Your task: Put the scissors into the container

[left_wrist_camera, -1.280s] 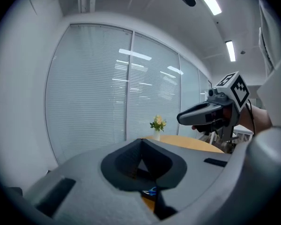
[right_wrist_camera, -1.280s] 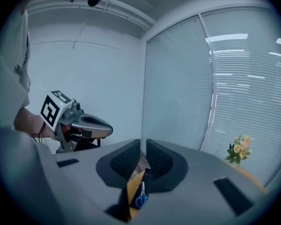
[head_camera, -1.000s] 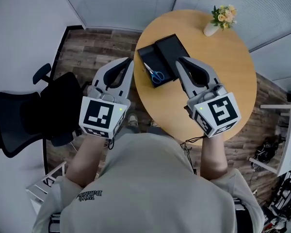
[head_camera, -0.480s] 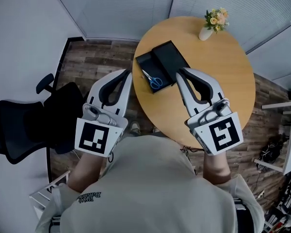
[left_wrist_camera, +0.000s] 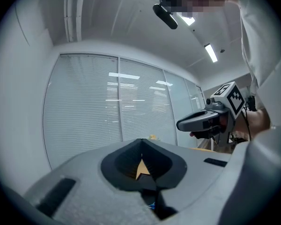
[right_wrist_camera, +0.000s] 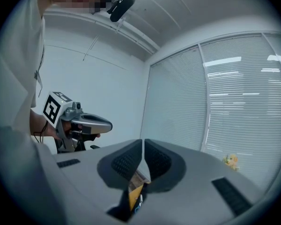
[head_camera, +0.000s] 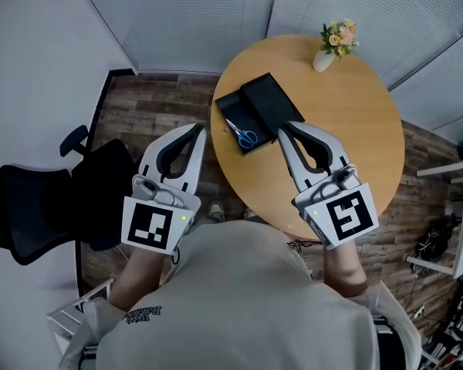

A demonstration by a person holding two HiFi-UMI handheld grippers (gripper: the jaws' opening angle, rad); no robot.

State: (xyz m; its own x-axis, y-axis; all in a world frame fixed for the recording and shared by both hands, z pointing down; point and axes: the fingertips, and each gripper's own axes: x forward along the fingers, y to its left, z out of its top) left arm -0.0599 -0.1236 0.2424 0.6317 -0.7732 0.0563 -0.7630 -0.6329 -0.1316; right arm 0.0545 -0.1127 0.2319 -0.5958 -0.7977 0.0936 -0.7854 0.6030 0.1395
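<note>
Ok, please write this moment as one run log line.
left gripper: shut, empty | right gripper: shut, empty | scissors: lying on black container, ungripped

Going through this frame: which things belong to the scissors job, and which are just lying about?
Job:
- scissors, blue-handled, lying on the left black piece
- black container, in two pieces
- left claw and right claw, both shut, holding nothing

Lying about:
- flower vase
- office chair
</note>
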